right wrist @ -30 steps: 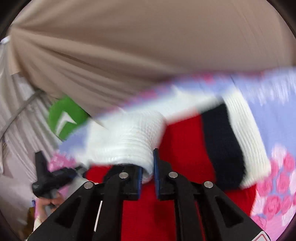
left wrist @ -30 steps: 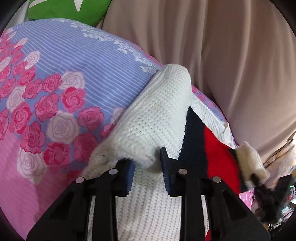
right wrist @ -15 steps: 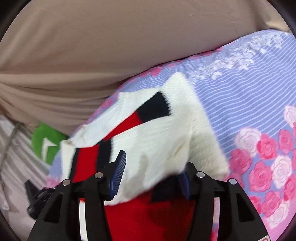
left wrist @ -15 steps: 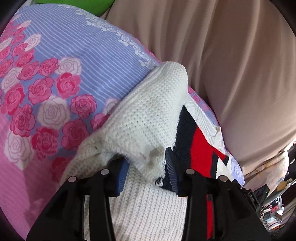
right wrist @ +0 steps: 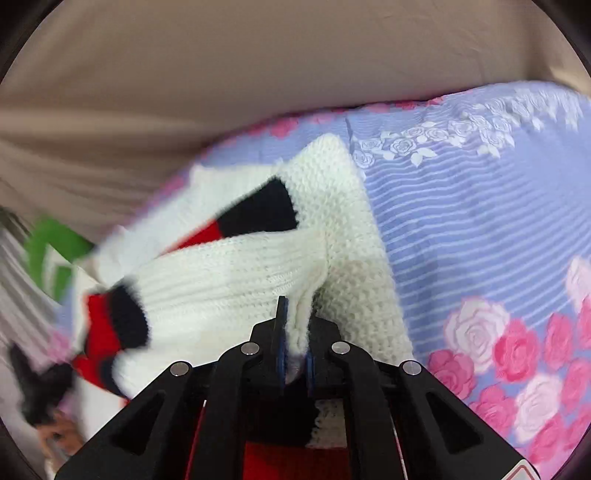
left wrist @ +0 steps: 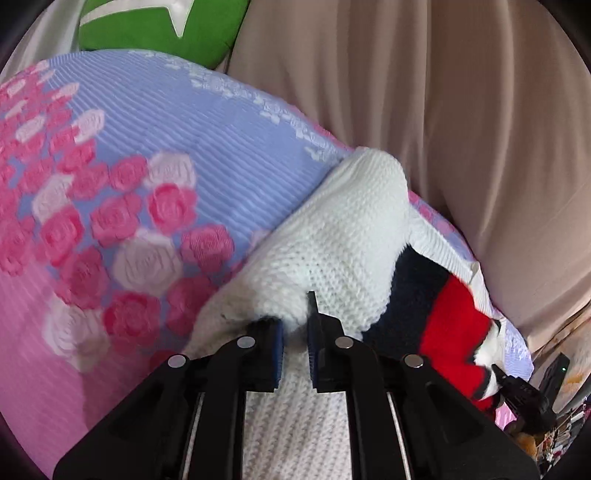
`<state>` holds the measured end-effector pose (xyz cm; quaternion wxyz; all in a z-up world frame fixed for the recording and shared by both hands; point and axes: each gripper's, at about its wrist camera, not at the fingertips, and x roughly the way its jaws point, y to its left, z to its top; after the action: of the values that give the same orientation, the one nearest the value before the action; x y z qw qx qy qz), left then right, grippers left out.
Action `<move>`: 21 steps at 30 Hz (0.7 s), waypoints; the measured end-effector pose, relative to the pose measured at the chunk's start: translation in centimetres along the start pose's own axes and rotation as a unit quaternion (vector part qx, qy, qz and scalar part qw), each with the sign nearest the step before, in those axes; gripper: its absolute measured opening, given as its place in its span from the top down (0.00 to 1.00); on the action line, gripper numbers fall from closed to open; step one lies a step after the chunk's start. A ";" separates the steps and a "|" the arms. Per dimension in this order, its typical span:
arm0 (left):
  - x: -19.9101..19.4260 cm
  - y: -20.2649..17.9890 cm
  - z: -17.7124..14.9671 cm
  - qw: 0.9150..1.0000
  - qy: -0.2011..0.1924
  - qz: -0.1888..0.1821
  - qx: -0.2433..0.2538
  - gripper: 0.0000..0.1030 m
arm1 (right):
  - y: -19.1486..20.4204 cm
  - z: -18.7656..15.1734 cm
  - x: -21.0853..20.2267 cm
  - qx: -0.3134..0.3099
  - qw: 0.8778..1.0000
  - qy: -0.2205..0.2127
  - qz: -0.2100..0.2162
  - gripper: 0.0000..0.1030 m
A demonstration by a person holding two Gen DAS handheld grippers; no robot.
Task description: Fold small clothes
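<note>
**Both grippers pinching the knit sweater on the bedspread**

I am looking through the left wrist view, where my left gripper point(left wrist: 295, 332) is sitting at the bottom centre of the frame. Its jaws are closing, and its blue-padded fingers point(left wrist: 275, 347) are clamping a bunched fold of the white knit of the sweater point(left wrist: 332, 251). The sweater is lying from the lower centre up toward the right of the frame, with its navy and red stripes showing at the right. It is resting on the floral bedspread point(left wrist: 129, 184), which is filling the left half of the frame with pink and white roses on lilac stripes. A beige curtain point(left wrist: 461, 129) is hanging across the upper right, and a green cushion point(left wrist: 155, 26) is peeking in at the upper left.

In the right wrist view, my right gripper point(right wrist: 293, 332) is at the bottom centre. Its jaws are closing too, and a ridge of white knit is being squeezed between its fingers point(right wrist: 282, 332). The sweater point(right wrist: 240, 273) is spreading to the left of centre here, with a striped cuff at the left edge. The bedspread point(right wrist: 480, 221) is covering the right side, and the curtain point(right wrist: 258, 66) is filling the top. The lower left corner is blurred, so I cannot tell what the dark shape there is.
</note>
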<state>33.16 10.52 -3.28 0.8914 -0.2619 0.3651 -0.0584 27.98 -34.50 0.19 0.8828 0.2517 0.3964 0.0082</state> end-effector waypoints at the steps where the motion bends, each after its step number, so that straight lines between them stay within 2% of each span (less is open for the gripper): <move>1: -0.3 -0.4 -0.1 1.000 -0.006 0.008 0.013 0.90 | 0.0 -0.1 -1.0 0.006 1.000 -0.011 0.004 0.92; 3: -0.4 -0.7 0.0 1.000 -0.007 0.012 0.020 0.90 | 0.0 -0.3 -3.4 0.013 0.999 -0.043 -0.029 0.85; 5: -0.4 -0.5 0.0 1.000 -0.006 0.010 0.014 0.88 | 1.4 -0.4 -5.8 0.007 0.992 -0.092 -0.086 0.82; 6: -0.4 -0.4 0.0 1.000 -0.006 0.007 0.008 0.88 | 2.0 -0.4 -6.5 -0.003 0.992 -0.101 -0.083 0.82; 7: -0.5 -0.4 0.0 1.000 -0.007 0.004 0.004 0.88 | 3.6 -0.3 -6.9 -0.026 0.993 -0.100 -0.059 0.78; 9: -0.7 -0.1 -0.3 1.000 -0.010 0.001 -0.003 0.88 | 8.6 0.0 -5.2 -0.083 0.994 -0.072 0.004 0.56; 11: -0.8 0.0 -0.5 1.000 -0.010 -0.001 -0.004 0.88 | 12.4 -0.1 -3.5 -0.125 0.989 -0.046 0.066 0.48; 12: -0.9 0.0 -0.4 1.000 -0.010 -0.003 -0.004 0.88 | 15.2 -0.2 -1.9 -0.151 0.984 -0.031 0.090 0.48; 16: -1.2 0.7 -0.5 1.000 -0.007 -0.013 -0.006 0.87 | 23.0 -1.1 3.9 -0.228 0.970 0.009 0.090 0.45; 21: -0.9 0.2 -0.5 1.000 -0.007 -0.014 0.002 0.86 | 28.7 -1.6 10.6 -0.255 0.962 0.055 0.079 0.44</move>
<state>32.17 10.74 -3.10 0.8934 -0.2657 0.3554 -0.0697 39.47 -6.44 4.88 0.8911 0.0482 0.4084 0.1921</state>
